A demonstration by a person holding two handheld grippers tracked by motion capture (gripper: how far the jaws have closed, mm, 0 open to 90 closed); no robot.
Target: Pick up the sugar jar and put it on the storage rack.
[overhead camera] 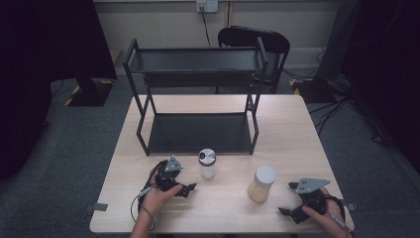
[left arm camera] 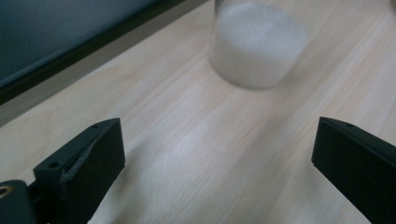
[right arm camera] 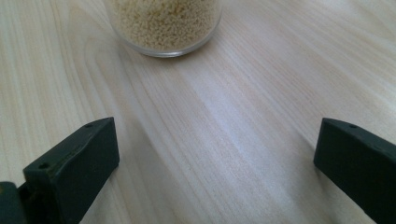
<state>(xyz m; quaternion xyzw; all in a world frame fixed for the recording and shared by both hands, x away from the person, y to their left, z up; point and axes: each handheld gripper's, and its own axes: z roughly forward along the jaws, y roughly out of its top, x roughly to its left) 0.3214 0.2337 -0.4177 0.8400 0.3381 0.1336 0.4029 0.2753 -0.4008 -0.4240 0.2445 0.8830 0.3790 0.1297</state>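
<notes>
Table: light wood; everything you work with sits on it.
Rack: black, two shelves, at the far half of the table. Both shelves look bare from the high view.
Grain jar: the bigger jar, pale lid, filled with small yellowish beads; stands upright on the table toward your right, well in front of the rack. In the right gripper view its base sits straight ahead of the jaws.
Salt jar: the smaller one, silver cap, white powder inside; upright, just in front of the rack's lower shelf. In the left gripper view its blurred base is ahead and slightly right of centre.
Progress: my reading is that you are at the very start. Neither jar is lifted or shelved; if the jars are meant for the rack, both moves remain.
Left gripper: jaws spread wide, nothing between them, touching nothing; you hold it low, near the salt jar and aimed toward it.
Right gripper: jaws fully spread, empty; near the grain jar, facing it, with bare wood between.
Next step, as a guess: close the gap to a jar before you squeeze.
</notes>
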